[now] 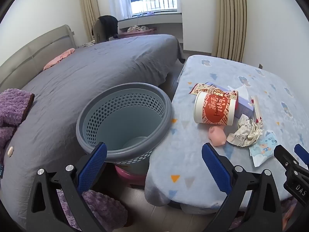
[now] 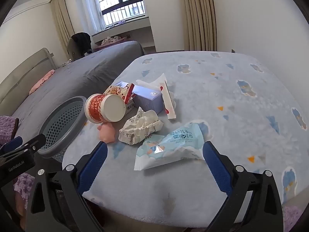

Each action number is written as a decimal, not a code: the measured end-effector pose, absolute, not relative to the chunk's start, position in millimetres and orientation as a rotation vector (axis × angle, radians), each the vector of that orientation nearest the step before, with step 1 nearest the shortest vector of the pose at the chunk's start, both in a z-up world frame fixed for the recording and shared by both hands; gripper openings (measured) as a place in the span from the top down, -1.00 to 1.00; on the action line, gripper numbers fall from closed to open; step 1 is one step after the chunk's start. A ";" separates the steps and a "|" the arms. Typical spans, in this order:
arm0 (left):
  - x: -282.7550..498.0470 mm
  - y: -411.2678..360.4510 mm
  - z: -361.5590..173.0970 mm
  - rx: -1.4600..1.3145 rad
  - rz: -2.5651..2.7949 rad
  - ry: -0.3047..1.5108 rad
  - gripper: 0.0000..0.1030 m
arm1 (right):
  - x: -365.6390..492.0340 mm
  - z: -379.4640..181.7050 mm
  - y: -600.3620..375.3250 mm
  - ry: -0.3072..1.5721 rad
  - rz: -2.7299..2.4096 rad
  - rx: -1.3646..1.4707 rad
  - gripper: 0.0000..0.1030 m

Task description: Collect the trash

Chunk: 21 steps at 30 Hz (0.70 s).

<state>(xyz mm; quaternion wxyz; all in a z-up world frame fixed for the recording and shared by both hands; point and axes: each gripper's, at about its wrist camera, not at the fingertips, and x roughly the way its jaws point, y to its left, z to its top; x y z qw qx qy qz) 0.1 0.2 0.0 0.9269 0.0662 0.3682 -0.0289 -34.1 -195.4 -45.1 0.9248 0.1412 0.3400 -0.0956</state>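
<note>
Bedroom table under a pale blue fleece cover [image 2: 222, 100]: left gripper [image 1: 154, 158] and right gripper [image 2: 154, 154] both tilt downward, jaws spread, empty; red-and-white paper cup [image 1: 215, 109] reads "Happy".

Looked down past the wide-spread left gripper [image 1: 154, 160], nothing between its blue pads. Just left of the table [image 1: 193, 164] stood a perforated grey basket [image 1: 123, 119]. On the table lay a red-and-white cup [image 1: 214, 109] tipped over, crumpled paper [image 1: 244, 133] right of it.
</note>
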 end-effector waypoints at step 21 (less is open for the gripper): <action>-6.8 -1.6 -1.6 0.147 -0.064 0.752 -0.88 | -33.6 -43.9 -197.4 0.693 -0.187 0.301 -0.84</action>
